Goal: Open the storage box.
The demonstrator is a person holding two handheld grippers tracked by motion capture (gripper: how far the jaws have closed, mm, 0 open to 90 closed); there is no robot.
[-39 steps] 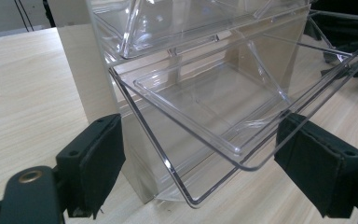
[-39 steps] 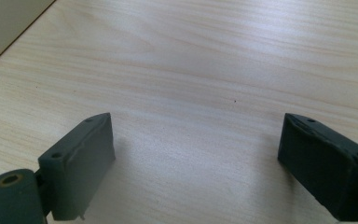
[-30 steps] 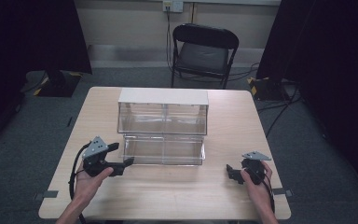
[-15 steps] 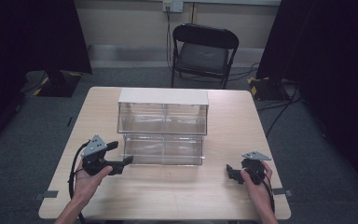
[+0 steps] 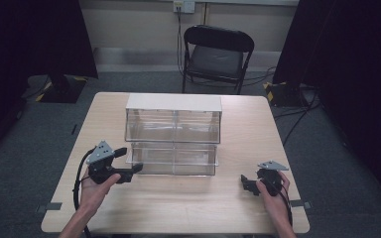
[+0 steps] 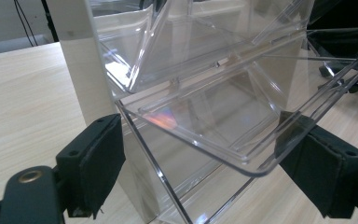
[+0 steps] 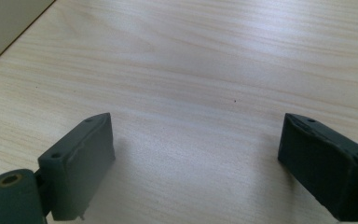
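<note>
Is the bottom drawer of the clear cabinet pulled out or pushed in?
Pulled out. The bottom drawer juts forward past the cabinet; its front edge lies between the left hand-held gripper jaws.

- High view: fixed above the near edge of the table (image 5: 178,208), facing forward and down; takes in the whole top, the clear drawer cabinet (image 5: 173,134) mid-table, a chair (image 5: 217,54) beyond the far edge.
- Left gripper view: rides the left gripper (image 5: 129,166), low and very close to the cabinet's (image 6: 205,93) near-left corner, looking rightward across it.
- Right gripper view: rides the right gripper (image 5: 245,182), angled steeply down, close over bare tabletop (image 7: 205,70).
- Shared: cabinet and tabletop appear in high and left gripper views; tabletop in all three.
</note>
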